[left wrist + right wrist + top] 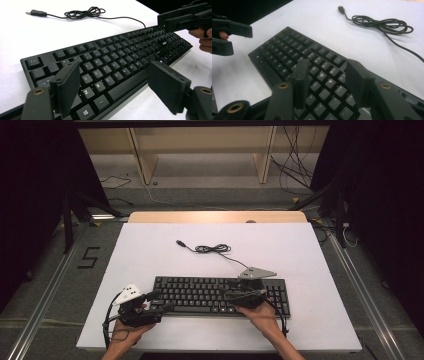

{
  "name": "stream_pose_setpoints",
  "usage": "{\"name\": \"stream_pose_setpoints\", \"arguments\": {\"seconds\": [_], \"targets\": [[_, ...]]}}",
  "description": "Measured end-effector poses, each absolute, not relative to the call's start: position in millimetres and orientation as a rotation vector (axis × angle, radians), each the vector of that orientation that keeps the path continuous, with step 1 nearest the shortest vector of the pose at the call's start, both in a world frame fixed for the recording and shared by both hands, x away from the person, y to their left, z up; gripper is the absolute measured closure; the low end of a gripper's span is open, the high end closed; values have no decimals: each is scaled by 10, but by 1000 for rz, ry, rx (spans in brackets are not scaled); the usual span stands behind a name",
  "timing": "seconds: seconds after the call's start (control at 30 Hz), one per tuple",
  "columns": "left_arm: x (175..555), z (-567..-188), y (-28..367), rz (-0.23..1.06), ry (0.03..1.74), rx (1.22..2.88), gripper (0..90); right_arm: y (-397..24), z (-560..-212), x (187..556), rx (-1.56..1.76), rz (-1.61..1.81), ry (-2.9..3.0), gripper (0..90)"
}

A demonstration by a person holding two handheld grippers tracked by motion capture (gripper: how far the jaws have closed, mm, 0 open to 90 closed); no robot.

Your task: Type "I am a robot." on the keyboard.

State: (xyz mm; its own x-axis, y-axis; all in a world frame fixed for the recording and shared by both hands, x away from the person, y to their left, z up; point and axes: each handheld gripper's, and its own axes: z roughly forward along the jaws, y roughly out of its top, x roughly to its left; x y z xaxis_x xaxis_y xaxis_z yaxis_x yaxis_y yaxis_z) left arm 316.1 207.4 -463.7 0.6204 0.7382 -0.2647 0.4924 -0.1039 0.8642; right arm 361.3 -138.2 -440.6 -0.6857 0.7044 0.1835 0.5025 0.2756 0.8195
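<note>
A black keyboard (200, 292) lies across the near half of the white table top. Its cable (212, 249) runs back from it in a loose coil that ends in a USB plug (180, 242). My left gripper (161, 301) hangs over the keyboard's near left corner. Its jaws stand open and wide apart above the keys (113, 72), holding nothing. My right gripper (230, 290) hovers over the right half of the keyboard and points left. Its jaws are apart above the letter keys (327, 63), and the pads press on nothing. The keyboard (294, 50) stretches away beneath them.
The white board (150, 250) has bare room behind and to both sides of the keyboard. A wooden strip (217, 216) runs along its far edge. A wooden frame (200, 150) and loose cables (295, 170) are on the floor beyond. Metal rails (50, 285) flank the table.
</note>
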Motion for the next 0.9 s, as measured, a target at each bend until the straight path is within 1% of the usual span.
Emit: {"name": "stream_pose_setpoints", "arguments": {"seconds": [0.23,0.27,0.33,0.37,0.47,0.63,0.67,0.9], "targets": [[3170,-4646,2078,287,1023,1764,270,-1307,-4430,3655,1111,1359,2343,607],[3171,-4648,2080,287,1026,1764,277,-1281,-4442,3665,1106,1359,2353,630],[3174,-4650,2084,286,1028,1767,282,-1269,-4448,3672,1098,1357,2359,642],[3176,-4650,2087,288,1029,1771,295,-1241,-4457,3683,1097,1353,2367,670],[3181,-4656,2093,288,1042,1780,323,-1192,-4470,3705,1088,1351,2382,705],[3194,-4669,2116,290,1073,1780,398,-1111,-4506,3740,1086,1337,2409,773],[3197,-4672,2121,293,1081,1781,398,-1111,-4506,3740,1086,1337,2409,773],[3235,-4707,2169,302,1146,1800,567,-1008,-4549,3782,1085,1321,2429,857]]}}
